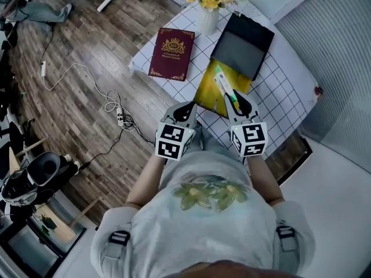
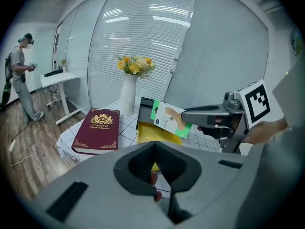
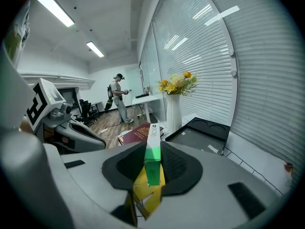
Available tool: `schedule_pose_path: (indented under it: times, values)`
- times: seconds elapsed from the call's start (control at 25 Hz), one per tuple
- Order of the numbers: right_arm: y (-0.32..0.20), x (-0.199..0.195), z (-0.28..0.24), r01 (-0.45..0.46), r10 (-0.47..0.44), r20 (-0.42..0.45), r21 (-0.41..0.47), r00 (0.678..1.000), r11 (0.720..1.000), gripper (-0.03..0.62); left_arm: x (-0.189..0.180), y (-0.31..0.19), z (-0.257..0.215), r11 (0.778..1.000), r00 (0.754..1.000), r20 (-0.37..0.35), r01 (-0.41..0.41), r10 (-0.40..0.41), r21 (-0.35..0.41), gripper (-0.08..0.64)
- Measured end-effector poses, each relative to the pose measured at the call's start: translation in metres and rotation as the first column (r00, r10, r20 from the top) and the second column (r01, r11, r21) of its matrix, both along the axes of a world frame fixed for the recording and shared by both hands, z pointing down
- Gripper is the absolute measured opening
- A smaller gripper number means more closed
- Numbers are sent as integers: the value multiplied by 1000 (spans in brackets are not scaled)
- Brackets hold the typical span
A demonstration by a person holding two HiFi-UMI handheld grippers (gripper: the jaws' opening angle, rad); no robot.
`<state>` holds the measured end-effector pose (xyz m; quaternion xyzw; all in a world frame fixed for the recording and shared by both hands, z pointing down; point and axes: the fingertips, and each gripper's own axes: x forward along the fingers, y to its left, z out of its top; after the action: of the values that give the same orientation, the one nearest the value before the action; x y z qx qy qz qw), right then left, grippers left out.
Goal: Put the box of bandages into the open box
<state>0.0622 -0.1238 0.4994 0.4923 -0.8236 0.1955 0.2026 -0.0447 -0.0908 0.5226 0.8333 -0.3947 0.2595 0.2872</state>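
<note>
The bandage box (image 1: 222, 81), green and white, is held above the table, with my right gripper (image 1: 235, 100) shut on its near end. In the left gripper view the bandage box (image 2: 169, 117) hangs over a yellow packet (image 2: 155, 135), pinched by the right gripper's fingers (image 2: 205, 113). In the right gripper view the bandage box (image 3: 152, 151) stands on edge between the pads. The open black box (image 1: 243, 39) lies at the back of the table, lid up, beyond the packet. My left gripper (image 1: 184, 110) hovers at the table's near edge, slightly open and holding nothing.
A dark red book (image 1: 171, 54) lies at the table's left. A white vase (image 1: 207, 16) of yellow flowers stands at the back. The checked tablecloth (image 1: 278, 91) covers a small table. Cables (image 1: 116, 106) run over the wooden floor. A person (image 2: 21, 75) stands far off.
</note>
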Motion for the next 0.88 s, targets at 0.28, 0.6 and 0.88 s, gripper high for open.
schedule_pose_path:
  times: [0.28,0.6,0.88]
  values:
    - [-1,0,4,18,-18,2,-8,1000,1000,89,5,3,0,1000,1000,2,-6,6,-5,6]
    - [0,-1,9,33,-33,5,-12,999,999,89,8,6,-3,1000,1000,-27,10,-11,-23,6]
    - [0,-1,18,37,-37,-1,-26,999,999,89,7,8,2,999,1000,-24,15,-15,-32,6]
